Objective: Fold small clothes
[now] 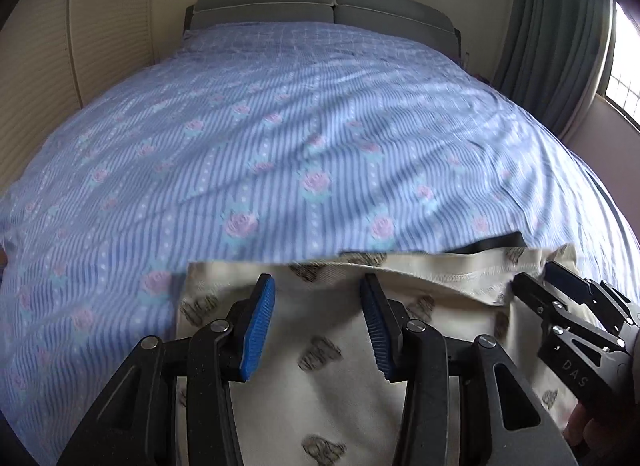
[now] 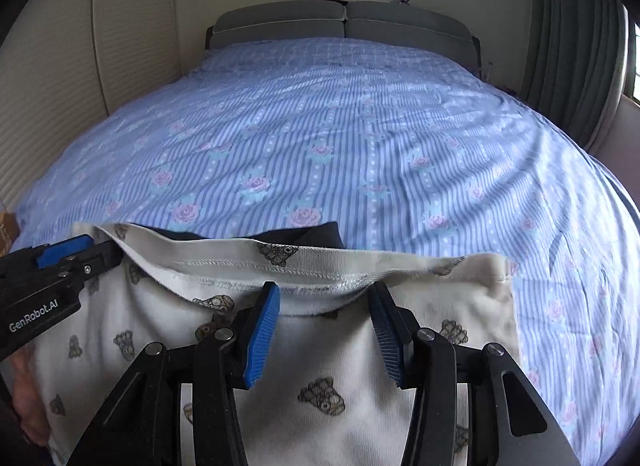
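Cream bear-print garment (image 2: 320, 346) lies wrinkled on bed; both tools' jaws gape, gripping nothing.

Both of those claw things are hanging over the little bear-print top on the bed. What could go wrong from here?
The left gripper and right gripper both stand open above the cream garment, so either could pinch one layer only and drag it crooked. A dark cloth lies half hidden behind the hem and might get caught up too. The striped bedsheet is loose and wrinkled; a low pinch could grab it.
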A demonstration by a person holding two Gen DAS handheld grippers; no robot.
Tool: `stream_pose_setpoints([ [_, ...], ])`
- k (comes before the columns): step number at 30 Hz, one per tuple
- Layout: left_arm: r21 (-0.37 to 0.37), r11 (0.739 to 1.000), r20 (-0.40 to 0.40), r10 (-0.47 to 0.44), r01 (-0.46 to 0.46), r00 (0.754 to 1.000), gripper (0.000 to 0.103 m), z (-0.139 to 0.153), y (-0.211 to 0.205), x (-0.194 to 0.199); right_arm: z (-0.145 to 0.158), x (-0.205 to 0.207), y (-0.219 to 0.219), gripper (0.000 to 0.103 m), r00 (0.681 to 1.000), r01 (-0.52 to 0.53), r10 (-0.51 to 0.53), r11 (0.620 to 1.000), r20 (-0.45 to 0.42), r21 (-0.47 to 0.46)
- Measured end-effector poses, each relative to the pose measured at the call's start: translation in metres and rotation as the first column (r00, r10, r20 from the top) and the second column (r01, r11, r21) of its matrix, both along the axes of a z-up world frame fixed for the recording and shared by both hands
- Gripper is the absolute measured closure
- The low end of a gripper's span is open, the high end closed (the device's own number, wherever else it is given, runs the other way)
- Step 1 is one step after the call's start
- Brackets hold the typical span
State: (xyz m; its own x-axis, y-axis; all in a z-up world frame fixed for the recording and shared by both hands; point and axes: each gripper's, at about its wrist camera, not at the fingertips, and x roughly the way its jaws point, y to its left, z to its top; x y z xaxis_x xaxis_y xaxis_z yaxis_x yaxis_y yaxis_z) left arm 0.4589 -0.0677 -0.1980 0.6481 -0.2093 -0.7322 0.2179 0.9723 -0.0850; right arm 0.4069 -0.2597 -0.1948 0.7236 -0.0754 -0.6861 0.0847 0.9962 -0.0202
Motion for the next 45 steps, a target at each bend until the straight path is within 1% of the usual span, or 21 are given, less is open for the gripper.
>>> stream_pose_setpoints([
  [3, 0.000, 1.000, 0.010, 0.028, -0.028, 1.000, 0.059, 0.004, 0.008, 0.011, 0.004, 0.010, -0.004, 0.055, 1.000, 0.019, -0.019, 1.000, 0.016, -0.006],
  [6, -0.013, 0.999, 0.013, 0.046, -0.045, 0.999, 0.059, 0.008, 0.018, 0.010, 0.012, 0.013, -0.012, 0.055, 0.999, 0.038, -0.038, 0.999, 0.030, 0.013],
  [10, -0.032, 0.999, 0.017, 0.041, -0.041, 0.999, 0.059, 0.011, 0.025, -0.006, 0.022, -0.008, -0.016, 0.055, 0.997, 0.039, -0.042, 0.998, 0.059, 0.049],
  [12, -0.034, 0.999, 0.019, 0.028, -0.028, 0.999, 0.059, 0.010, 0.024, -0.015, 0.023, -0.024, -0.015, 0.055, 0.998, 0.022, -0.026, 0.997, 0.062, 0.074],
  [16, -0.021, 1.000, 0.012, 0.016, -0.015, 1.000, 0.059, 0.001, 0.018, -0.023, 0.013, -0.039, -0.007, 0.055, 0.999, -0.016, 0.014, 0.997, 0.030, 0.080],
  [18, -0.020, 1.000, -0.004, 0.022, -0.022, 1.000, 0.059, -0.005, 0.018, -0.021, 0.006, -0.036, -0.006, 0.055, 1.000, -0.018, 0.018, 0.998, 0.008, 0.066],
  [20, -0.022, 0.999, -0.011, 0.030, -0.030, 0.999, 0.059, -0.009, 0.019, -0.020, -0.003, -0.024, -0.007, 0.055, 0.999, -0.012, 0.014, 0.998, -0.033, 0.066],
  [22, -0.021, 0.999, -0.008, 0.034, -0.034, 0.999, 0.059, -0.011, 0.020, -0.019, -0.007, -0.011, -0.011, 0.055, 0.999, 0.004, 0.000, 0.998, -0.052, 0.068],
  [27, -0.027, 0.999, -0.010, 0.045, -0.045, 0.999, 0.059, -0.013, 0.024, -0.010, -0.005, 0.018, -0.021, 0.055, 0.999, 0.027, -0.025, 0.997, -0.037, 0.075],
  [30, -0.030, 0.998, -0.008, 0.054, -0.054, 0.999, 0.059, -0.012, 0.028, -0.008, 0.000, 0.022, -0.028, 0.055, 0.999, 0.045, -0.044, 0.995, -0.021, 0.087],
  [33, -0.026, 0.998, -0.001, 0.064, -0.064, 0.998, 0.059, -0.010, 0.034, -0.013, 0.008, 0.008, -0.035, 0.055, 0.998, 0.059, -0.060, 0.992, 0.007, 0.113],
  [39, -0.041, 0.997, -0.006, 0.070, -0.071, 0.998, 0.059, -0.008, 0.045, -0.040, 0.012, -0.039, -0.036, 0.055, 0.998, 0.060, -0.063, 0.990, 0.021, 0.128],
  [43, 0.002, 0.995, -0.018, 0.102, -0.102, 0.995, 0.058, -0.021, 0.054, -0.044, 0.007, -0.051, -0.032, 0.055, 0.999, 0.041, -0.043, 0.992, 0.006, 0.122],
  [45, -0.016, 0.993, -0.032, 0.116, -0.116, 0.993, 0.057, -0.028, 0.061, -0.044, -0.002, -0.052, -0.030, 0.055, 0.999, 0.045, -0.043, 0.993, -0.018, 0.110],
])
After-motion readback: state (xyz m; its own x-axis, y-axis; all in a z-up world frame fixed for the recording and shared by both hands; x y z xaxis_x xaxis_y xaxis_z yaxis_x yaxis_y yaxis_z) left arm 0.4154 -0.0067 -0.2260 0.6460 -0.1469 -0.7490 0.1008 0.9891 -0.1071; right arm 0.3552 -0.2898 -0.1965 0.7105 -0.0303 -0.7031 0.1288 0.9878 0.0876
